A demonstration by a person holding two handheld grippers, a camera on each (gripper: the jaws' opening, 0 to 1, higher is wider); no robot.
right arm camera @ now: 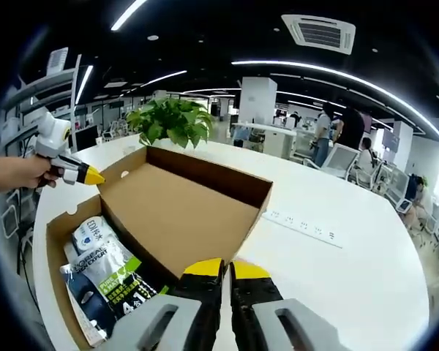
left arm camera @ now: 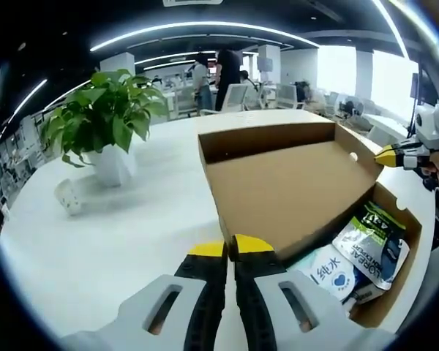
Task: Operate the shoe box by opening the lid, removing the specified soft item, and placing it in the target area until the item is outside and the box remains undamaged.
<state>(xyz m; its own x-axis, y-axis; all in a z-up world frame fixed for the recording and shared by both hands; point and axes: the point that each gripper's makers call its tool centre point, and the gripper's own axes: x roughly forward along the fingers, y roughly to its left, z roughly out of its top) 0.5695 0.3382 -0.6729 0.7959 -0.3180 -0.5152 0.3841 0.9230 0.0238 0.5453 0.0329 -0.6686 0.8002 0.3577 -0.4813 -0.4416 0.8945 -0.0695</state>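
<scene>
Shoe box (left arm camera: 293, 190), cardboard, on white bench (left arm camera: 117, 234); lid raised and tilted over the tray. Soft packets (left arm camera: 369, 245) lie in the tray, beside and beyond the left gripper (left arm camera: 230, 250), fingers narrow, gripping nothing. Right gripper (right arm camera: 225, 268): fingers narrow, empty, at the lid's near edge. Potted plant (left arm camera: 106, 121) beyond.

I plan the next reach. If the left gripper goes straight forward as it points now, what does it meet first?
Most likely the raised cardboard lid of the shoe box, just ahead of the left gripper; depth is unclear.
</scene>
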